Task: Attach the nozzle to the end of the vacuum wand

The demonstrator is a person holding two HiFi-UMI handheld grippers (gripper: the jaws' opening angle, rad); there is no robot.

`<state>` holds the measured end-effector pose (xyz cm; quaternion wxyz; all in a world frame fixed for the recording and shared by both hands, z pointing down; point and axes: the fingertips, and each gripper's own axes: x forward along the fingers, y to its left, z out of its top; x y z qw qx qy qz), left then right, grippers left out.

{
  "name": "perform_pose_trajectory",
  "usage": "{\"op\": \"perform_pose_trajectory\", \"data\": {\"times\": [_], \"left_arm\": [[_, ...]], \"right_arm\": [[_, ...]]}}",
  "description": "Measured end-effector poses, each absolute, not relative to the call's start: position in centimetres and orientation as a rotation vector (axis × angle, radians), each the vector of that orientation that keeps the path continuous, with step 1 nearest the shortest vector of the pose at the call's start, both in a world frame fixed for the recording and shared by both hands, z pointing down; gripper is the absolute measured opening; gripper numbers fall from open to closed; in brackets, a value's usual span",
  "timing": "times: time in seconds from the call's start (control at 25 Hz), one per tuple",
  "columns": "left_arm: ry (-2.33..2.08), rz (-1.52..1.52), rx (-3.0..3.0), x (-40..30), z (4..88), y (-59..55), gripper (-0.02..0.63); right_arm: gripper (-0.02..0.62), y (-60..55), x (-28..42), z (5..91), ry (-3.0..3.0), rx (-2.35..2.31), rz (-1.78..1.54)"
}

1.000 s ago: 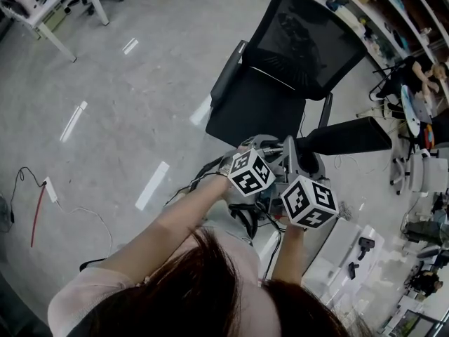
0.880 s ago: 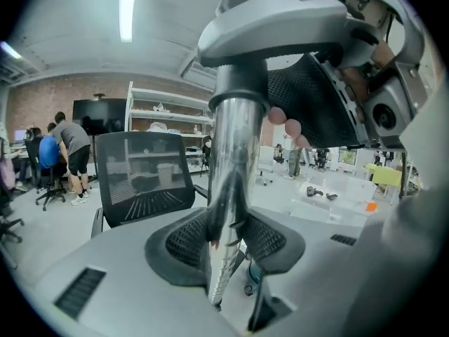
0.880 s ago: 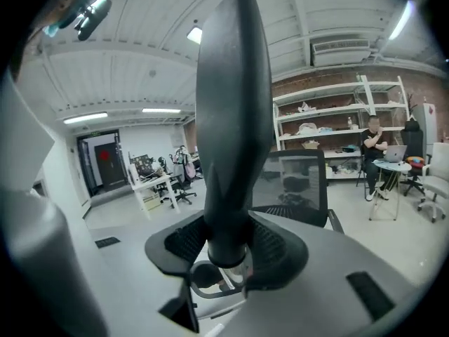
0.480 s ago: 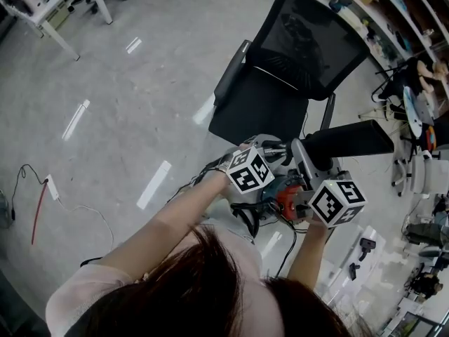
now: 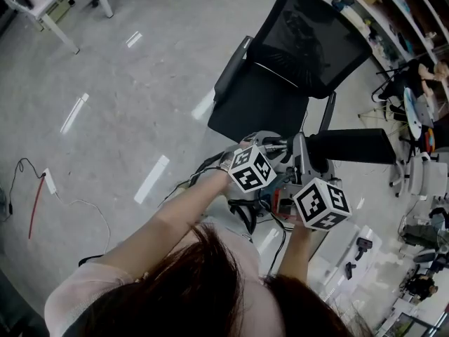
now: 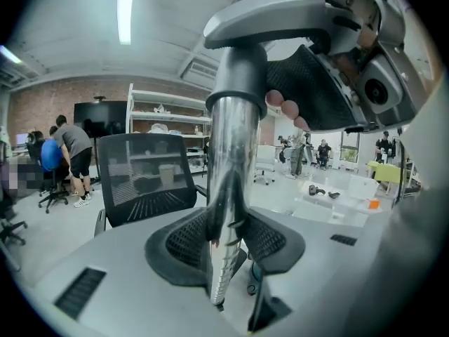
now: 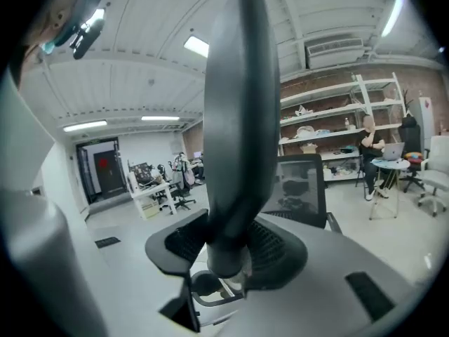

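Left claw [image 6: 224,241] clamping wand [image 6: 235,146], right claw [image 7: 228,248] clamping nozzle [image 7: 238,118]

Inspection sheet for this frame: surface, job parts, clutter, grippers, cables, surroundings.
Surface: grey polished floor, streaked with light.
Job's things: silver wand and dark nozzle, both held up off the floor; cannot tell whether they are joined.
Clutter: black office chair just beyond the grippers.
Grippers: left gripper clamped on wand; right gripper clamped on nozzle.
Cables: power strip with red and white leads on the floor; black cables below the grippers.
Surroundings: shelves upper right, desk upper left.
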<state>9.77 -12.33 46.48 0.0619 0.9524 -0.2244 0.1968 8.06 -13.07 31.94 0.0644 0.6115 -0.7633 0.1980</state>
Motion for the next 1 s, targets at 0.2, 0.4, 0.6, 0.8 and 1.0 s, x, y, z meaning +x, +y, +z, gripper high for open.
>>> {"op": "perform_pose_trajectory", "data": {"times": [0.2, 0.4, 0.6, 0.8, 1.0], "left_arm": [[-0.694, 0.601, 2.876, 10.1, 46.5, -12.1, 0.155], [-0.661, 0.596, 2.878, 10.0, 46.5, -11.7, 0.155], [-0.626, 0.592, 2.885, 9.7, 46.2, -11.5, 0.155], [-0.598, 0.58, 2.894, 9.5, 46.2, -11.5, 0.155], [-0.645, 0.587, 2.883, 9.3, 46.3, -12.0, 0.155]], "right_arm": [[0.186, -13.0, 8.2, 32.1, -2.206, 1.876, 0.575], [0.187, -12.6, 7.7, 32.2, -2.283, 1.713, 0.621], [0.186, -11.8, 7.2, 31.1, -2.363, 1.528, 0.619], [0.148, -11.9, 7.2, 28.6, -2.492, 1.459, 0.556], [0.138, -12.3, 7.2, 28.6, -2.434, 1.608, 0.488]]}}
